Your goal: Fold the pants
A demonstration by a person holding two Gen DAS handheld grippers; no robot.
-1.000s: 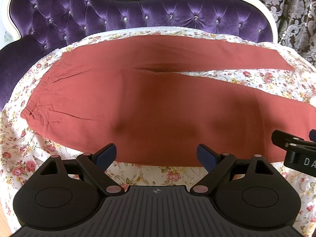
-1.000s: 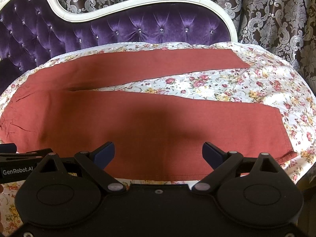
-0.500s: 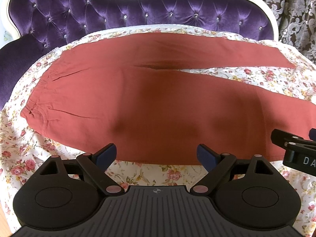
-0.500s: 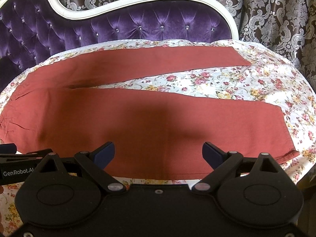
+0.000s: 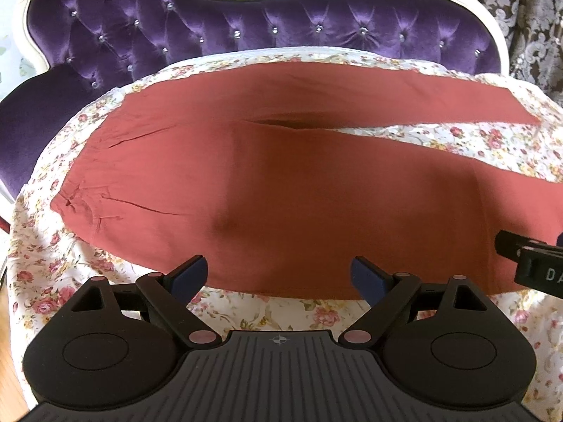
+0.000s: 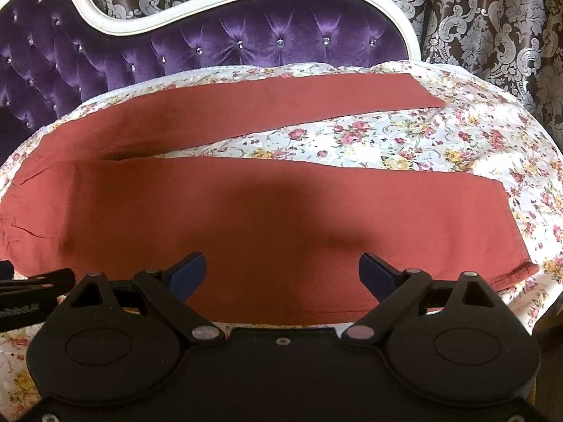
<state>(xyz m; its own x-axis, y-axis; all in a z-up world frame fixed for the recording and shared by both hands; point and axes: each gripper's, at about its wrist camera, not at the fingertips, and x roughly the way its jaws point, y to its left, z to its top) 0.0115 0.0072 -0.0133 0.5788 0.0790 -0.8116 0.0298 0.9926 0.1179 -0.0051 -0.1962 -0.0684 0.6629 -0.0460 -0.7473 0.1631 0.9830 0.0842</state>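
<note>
Left wrist view: versus a second ago the scene barely changes; the pants [image 5: 281, 183] sit a touch higher in frame and the left gripper [image 5: 279, 276] keeps its jaws spread wide, empty, hovering over the near hem edge of the garment. Pants lie flat on the floral sheet [image 5: 246, 311], waistband at the left with a few creases, legs running off to the right, so long axis is left-right across the bed. Near edge of the fabric passes just ahead of the fingertips; a strip of bare sheet shows between that edge and the gripper body. Purple tufted headboard [image 5: 246, 31] bounds the far side. Right gripper [image 5: 531, 263] pokes in at the right edge, over the near leg. Right wrist view: almost same as 1 s ago, the pants [image 6: 267, 225] slightly lower and nearer. Right gripper [image 6: 283, 270] also spread, holding nothing, above the near leg's lower edge. Legs splay in a V, far leg against the headboard [image 6: 246, 42] side, near leg's cuff at right close to the sheet [image 6: 387, 140] edge. Open sheet lies between the legs and right of the cuffs. Patterned curtain [image 6: 492, 17] stands behind.
</note>
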